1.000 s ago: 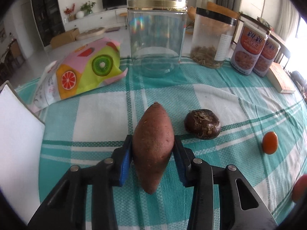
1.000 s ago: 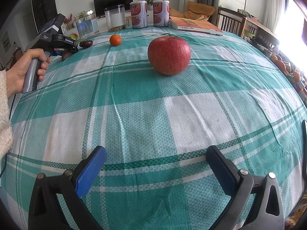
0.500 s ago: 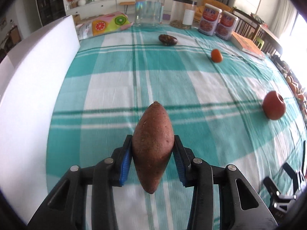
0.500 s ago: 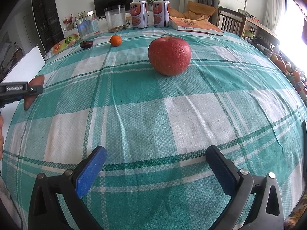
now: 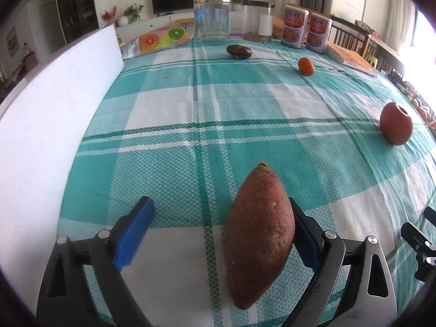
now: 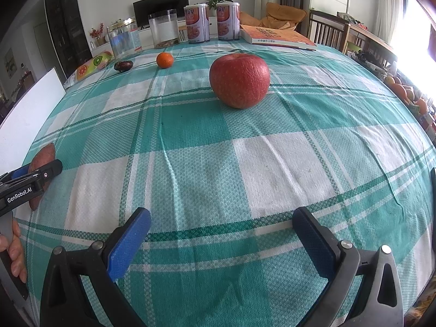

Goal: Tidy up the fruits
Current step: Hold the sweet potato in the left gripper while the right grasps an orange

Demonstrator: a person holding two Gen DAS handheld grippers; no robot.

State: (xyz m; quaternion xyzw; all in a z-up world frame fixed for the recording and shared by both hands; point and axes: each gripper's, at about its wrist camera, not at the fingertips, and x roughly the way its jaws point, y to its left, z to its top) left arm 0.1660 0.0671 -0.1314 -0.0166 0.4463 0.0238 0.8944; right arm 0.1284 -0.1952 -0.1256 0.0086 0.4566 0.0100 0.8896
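Opening my left gripper (image 5: 220, 234), I saw the sweet potato (image 5: 260, 234) leaning on one pad; right gripper (image 6: 222, 241) gaped empty.

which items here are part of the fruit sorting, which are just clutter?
Job items: sweet potato between the opening left gripper jaws, apple, tangerine, dark fruit.

Clutter: two cans, book, clear jars, fruit-print bag, white board.

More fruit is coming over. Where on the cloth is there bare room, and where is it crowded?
Bare: the wide middle between sweet potato, apple and tangerine; also the near cloth before the apple. Crowded: the far edge, with jars, cans and book.
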